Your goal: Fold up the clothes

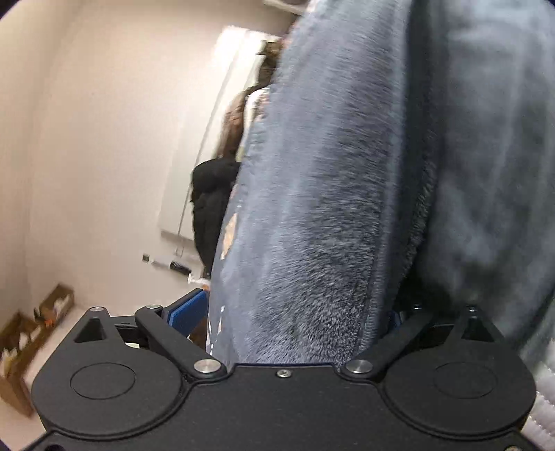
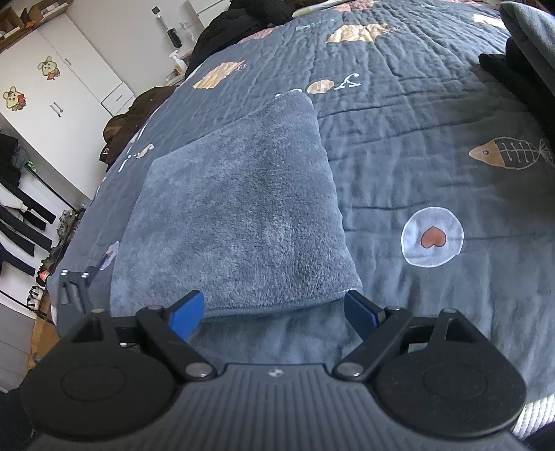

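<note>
A folded grey-blue fleece garment (image 2: 236, 208) lies flat on the dark blue patterned quilt (image 2: 416, 138). My right gripper (image 2: 274, 312) hovers at the garment's near edge, open, with its blue pads (image 2: 187, 312) wide apart and nothing pressed between them. In the left wrist view another grey fleece cloth (image 1: 329, 173) fills most of the picture, bulking between the wide-set fingers of my left gripper (image 1: 295, 312). The left blue pad (image 1: 187, 312) shows bare beside the cloth. The other pad is hidden behind it. A grey fleece mass (image 2: 530, 31) also shows at the quilt's far right.
A white cabinet (image 2: 52, 86) with stickers stands left of the bed, with cardboard boxes (image 1: 41, 319) on top. Dark clothes (image 2: 242, 17) and a brown garment (image 2: 135, 114) lie along the bed's far left edge. Hanging clothes (image 2: 20, 215) crowd the left.
</note>
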A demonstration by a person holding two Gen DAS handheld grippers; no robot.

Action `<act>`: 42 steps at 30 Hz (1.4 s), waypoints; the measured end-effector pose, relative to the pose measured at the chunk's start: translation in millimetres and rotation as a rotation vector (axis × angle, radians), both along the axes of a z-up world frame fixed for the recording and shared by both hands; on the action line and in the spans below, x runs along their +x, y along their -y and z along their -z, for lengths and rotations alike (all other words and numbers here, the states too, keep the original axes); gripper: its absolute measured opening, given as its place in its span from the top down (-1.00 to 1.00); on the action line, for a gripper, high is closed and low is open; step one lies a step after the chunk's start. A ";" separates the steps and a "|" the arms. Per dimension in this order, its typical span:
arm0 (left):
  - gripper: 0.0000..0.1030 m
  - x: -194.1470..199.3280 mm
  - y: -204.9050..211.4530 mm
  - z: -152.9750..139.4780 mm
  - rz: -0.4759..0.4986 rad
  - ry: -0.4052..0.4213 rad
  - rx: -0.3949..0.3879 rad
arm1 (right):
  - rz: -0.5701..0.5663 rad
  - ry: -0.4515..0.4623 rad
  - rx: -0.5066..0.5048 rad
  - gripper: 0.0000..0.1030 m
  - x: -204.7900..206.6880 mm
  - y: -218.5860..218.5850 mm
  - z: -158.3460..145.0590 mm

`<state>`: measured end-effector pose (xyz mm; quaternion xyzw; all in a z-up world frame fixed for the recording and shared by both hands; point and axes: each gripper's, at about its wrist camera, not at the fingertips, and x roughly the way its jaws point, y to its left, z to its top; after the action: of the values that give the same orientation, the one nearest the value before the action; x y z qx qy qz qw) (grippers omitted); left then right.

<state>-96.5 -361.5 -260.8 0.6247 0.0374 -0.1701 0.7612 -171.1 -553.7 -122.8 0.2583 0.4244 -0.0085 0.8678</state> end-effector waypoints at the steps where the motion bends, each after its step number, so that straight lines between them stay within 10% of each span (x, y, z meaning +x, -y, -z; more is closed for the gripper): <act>1: -0.83 -1.3 -0.3 4.4 0.011 0.002 0.013 | 0.001 0.000 0.003 -0.70 -0.2 0.2 0.4; 4: -0.65 -3.4 -2.7 6.8 0.026 -0.016 0.011 | 0.003 0.005 0.013 -0.70 -1.6 2.2 -0.1; 6: 0.00 -4.9 -5.5 4.9 0.031 -0.049 0.006 | 0.007 0.011 0.017 -0.70 -2.2 6.3 -0.6; 9: 0.44 -5.8 -10.2 2.4 0.030 -0.075 -0.013 | 0.033 0.015 0.043 -0.70 1.2 18.0 0.2; 21: 0.46 -3.2 -12.0 6.5 0.026 -0.094 0.005 | -0.040 0.044 0.469 -0.70 47.3 88.8 41.4; 42: 0.43 7.1 -13.9 5.3 0.034 -0.106 -0.001 | -0.217 -0.025 0.569 -0.69 110.8 82.9 113.5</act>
<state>-89.3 -347.6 -266.1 0.6151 0.0670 -0.2157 0.7554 -60.3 -636.6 -236.3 0.4440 0.4454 0.2006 0.7512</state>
